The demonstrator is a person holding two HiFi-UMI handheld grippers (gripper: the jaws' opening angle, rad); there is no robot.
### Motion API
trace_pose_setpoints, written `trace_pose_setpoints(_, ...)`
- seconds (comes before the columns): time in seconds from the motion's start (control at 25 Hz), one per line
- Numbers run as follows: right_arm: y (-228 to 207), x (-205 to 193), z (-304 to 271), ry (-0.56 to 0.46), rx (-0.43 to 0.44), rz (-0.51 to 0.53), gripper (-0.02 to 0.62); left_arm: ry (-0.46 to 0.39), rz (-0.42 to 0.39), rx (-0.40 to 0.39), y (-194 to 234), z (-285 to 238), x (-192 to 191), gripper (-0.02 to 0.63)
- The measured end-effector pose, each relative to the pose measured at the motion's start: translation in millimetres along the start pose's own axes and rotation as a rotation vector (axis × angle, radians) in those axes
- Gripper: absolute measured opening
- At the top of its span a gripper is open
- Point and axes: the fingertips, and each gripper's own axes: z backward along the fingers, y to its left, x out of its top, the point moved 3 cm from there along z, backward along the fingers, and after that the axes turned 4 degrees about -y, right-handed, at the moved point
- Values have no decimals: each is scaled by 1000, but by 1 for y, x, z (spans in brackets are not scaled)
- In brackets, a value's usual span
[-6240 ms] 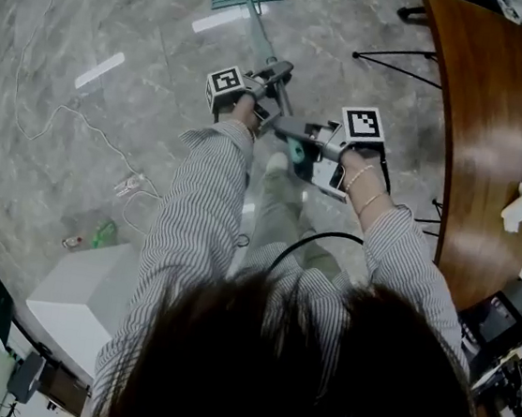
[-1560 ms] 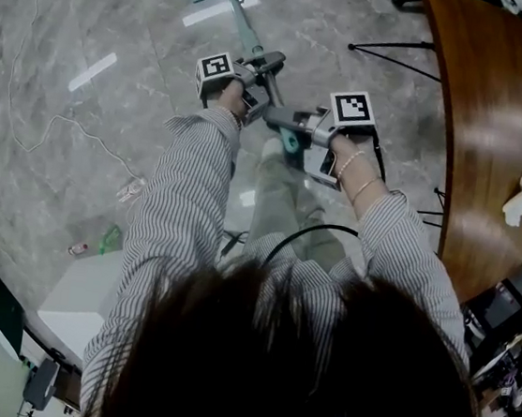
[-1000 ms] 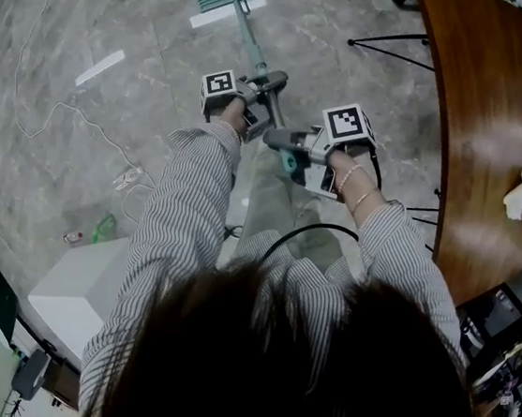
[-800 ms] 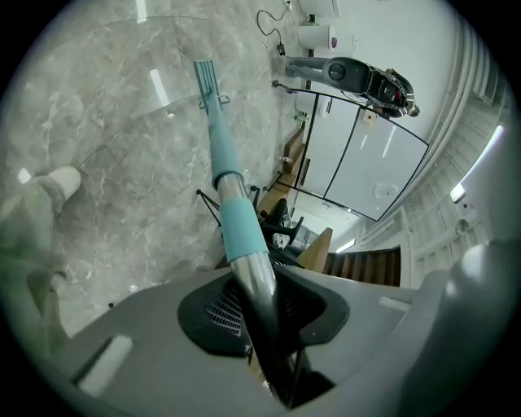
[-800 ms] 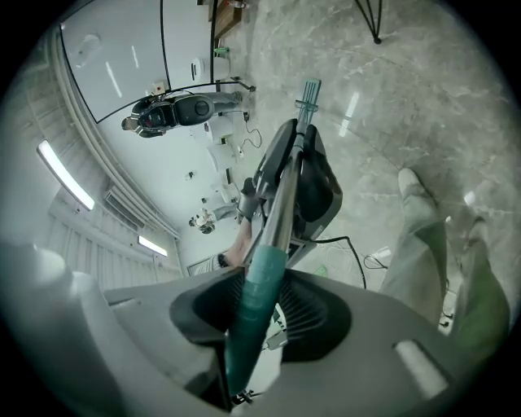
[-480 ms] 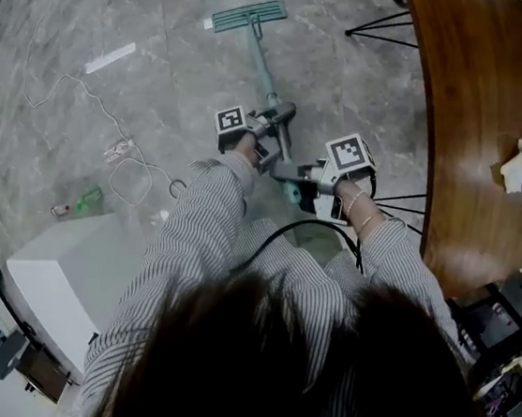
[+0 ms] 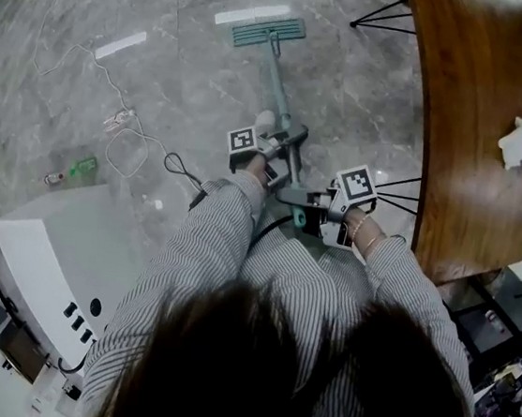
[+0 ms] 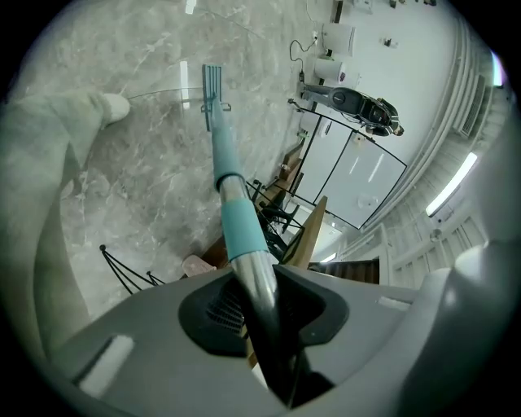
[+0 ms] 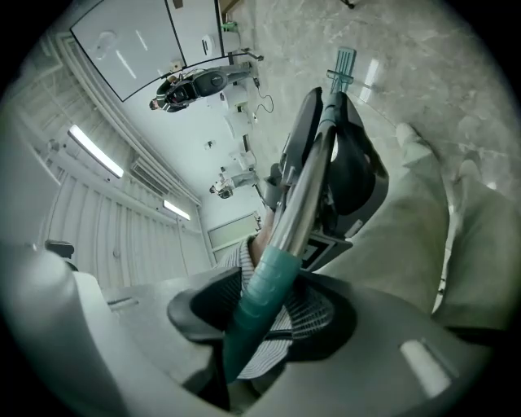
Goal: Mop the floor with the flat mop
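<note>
The flat mop's teal head (image 7: 268, 33) lies flat on the grey marble floor (image 7: 166, 59), far ahead of me. Its pole (image 7: 278, 87) slants back toward my body. My left gripper (image 7: 283, 146) is shut on the metal pole, below a teal sleeve (image 8: 241, 228); the mop head (image 8: 212, 84) shows far along it. My right gripper (image 7: 298, 198) is shut on the teal grip (image 9: 262, 303) at the pole's upper end, just behind the left gripper. Both jaw pairs close round the pole.
A curved wooden table (image 7: 478, 135) with a crumpled white tissue (image 7: 518, 143) runs along the right. Black tripod legs (image 7: 384, 10) stand near its far end. A white box (image 7: 56, 263) sits at my left, with a cable (image 7: 127, 144) and a small green item (image 7: 82, 168) on the floor.
The mop head has slid from the left toward the middle and a little nearer the table. Both grippers moved rightward and closer to my body, keeping hold of the pole.
</note>
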Motion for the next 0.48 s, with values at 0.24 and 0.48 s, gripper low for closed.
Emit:
trace_pose_setpoints(0.24,15,-46,-21,29,131,-14,153,-7,42,-10,9,18,-30,87)
trace_pose_setpoints(0.48,4,-50,-17,-10,134,-59,137,60,29,40,13,29,-29,83)
